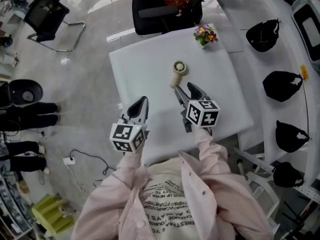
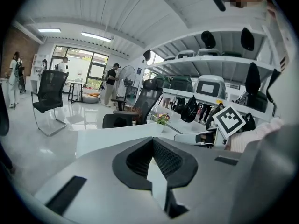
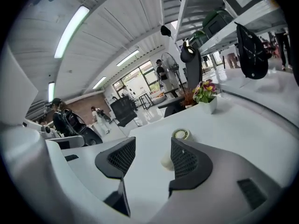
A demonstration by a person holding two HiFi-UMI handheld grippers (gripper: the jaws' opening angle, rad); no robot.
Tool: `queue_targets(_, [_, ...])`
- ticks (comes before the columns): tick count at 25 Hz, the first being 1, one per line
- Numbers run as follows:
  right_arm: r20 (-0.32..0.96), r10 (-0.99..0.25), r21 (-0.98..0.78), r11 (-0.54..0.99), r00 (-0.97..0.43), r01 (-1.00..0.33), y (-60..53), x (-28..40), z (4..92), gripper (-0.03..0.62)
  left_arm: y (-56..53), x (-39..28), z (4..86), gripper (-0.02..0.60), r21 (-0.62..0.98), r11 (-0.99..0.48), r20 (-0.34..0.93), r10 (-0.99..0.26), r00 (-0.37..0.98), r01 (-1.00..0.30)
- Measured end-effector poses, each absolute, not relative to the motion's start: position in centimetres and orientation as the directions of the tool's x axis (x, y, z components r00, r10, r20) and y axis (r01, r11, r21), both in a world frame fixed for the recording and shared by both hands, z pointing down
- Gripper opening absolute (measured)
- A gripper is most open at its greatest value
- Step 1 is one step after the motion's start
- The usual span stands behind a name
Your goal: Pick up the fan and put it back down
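Note:
A small cream hand-held fan (image 1: 177, 72) lies flat on the white table (image 1: 145, 64), round head toward the far side, handle pointing back at me. My right gripper (image 1: 185, 90) is open just short of the handle's end, not touching it. In the right gripper view the fan (image 3: 180, 135) lies ahead, its handle partly hidden behind the right-hand finger (image 3: 184, 160); the right gripper (image 3: 150, 147) holds nothing. My left gripper (image 1: 143, 102) hovers over the table's near left part, shut and empty. The left gripper (image 2: 152, 146) shows its pads pressed together.
A little pot of flowers (image 1: 205, 34) stands at the table's far right corner. A black office chair (image 1: 160, 6) is pushed against the far edge. Several black caps (image 1: 281, 85) hang along white shelving on the right. Cables and bags lie on the floor at left.

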State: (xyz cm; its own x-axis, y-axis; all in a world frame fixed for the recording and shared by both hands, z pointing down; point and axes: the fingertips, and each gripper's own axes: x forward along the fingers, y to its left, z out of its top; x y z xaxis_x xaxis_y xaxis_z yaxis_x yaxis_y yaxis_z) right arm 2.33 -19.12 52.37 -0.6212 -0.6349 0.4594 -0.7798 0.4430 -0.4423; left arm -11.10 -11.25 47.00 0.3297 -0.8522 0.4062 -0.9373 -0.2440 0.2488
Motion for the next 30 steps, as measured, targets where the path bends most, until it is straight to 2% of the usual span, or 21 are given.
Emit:
queue_targets(16, [0.617, -0.592, -0.498, 0.217, -0.519, -0.84, -23.4, 0.1, 60.4, 0.229, -16.7, -11.0, 52.6, 0.002, 0.299, -0.218, 0.473, -0.812, 0.343, -0.929])
queue_targets(30, [0.753, -0.591, -0.342, 0.024, -0.289, -0.939, -25.3, -0.4, 63.9, 0.229, -19.1, -12.1, 55.6, 0.002, 0.347, -0.284, 0.494, -0.755, 0.432, -0.894])
